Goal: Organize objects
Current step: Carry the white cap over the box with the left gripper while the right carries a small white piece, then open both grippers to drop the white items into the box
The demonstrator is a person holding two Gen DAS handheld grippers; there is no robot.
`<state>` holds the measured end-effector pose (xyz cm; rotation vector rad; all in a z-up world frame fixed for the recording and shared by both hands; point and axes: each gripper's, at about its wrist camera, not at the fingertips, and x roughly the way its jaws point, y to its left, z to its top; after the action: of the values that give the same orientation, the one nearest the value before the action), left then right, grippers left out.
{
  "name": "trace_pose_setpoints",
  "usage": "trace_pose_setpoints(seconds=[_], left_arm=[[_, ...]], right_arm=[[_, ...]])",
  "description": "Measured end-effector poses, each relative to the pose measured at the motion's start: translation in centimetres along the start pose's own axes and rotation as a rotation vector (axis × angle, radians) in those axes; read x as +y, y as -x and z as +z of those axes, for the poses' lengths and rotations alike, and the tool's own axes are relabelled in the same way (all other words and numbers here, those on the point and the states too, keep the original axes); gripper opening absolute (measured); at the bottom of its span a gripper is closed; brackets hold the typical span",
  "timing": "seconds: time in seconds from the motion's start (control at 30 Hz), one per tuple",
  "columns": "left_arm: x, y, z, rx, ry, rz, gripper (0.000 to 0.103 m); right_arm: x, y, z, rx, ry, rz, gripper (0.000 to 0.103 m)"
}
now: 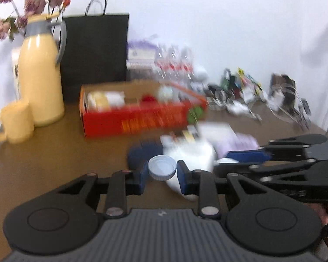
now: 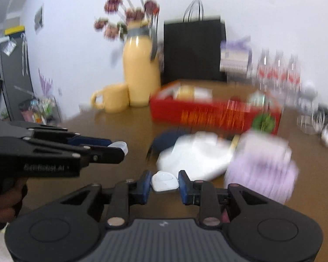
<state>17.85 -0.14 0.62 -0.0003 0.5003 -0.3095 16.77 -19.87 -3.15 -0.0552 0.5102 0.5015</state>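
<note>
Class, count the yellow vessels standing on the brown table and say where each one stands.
2. The tall yellow jug stands left of the red box, before the flowers. The yellow mug stands beside it on the left. Blur may hide others.

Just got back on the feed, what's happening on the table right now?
A person is tidying a cluttered brown table with a pair of tongs in each hand. The left tongs are shut on a round white lid; the right tongs are shut on a small white case. Both are held above the table, short of the open red box that already holds some items. White and lilac packets lie loose in front of it. The picture is motion-blurred.
</note>
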Motion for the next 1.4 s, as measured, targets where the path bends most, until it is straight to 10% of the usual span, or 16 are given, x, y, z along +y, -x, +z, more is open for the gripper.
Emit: trace_pose_setpoints(seconds=[0.27,0.47,0.57,0.67,1.0,1.4], left_arm=[[5.3,-18.0,14.4,0.136,0.066,-0.011,0.029],[6.5,-30.1,15.7,0.320,0.143,0.031,0.030],[6.9,-31.5,15.1,0.301,0.176,0.083,0.058],[8.0,-29.9,14.7,0.268,0.224,0.052,0.064],[7.3,-13.0,15.0,0.010,0.186,0.168,0.088],[-1.2,4.5,1.3,-0.041,0.205,0.187,0.102]], right_arm=[[-12.4,-11.6,16.0,0.024,-0.101,0.001,0.026],[-19.4,-26.7,21.3,0.197,-0.253,-0.088,0.026],[-20.8,-31.5,20.8,0.237,-0.300,-0.137,0.029],[-22.2,-32.5,20.2,0.210,-0.408,-0.083,0.052],[-19.7,-19.1,21.1,0.050,-0.349,-0.059,0.067],[-6.9,3.2,10.8,-0.105,-0.112,0.112,0.082]])
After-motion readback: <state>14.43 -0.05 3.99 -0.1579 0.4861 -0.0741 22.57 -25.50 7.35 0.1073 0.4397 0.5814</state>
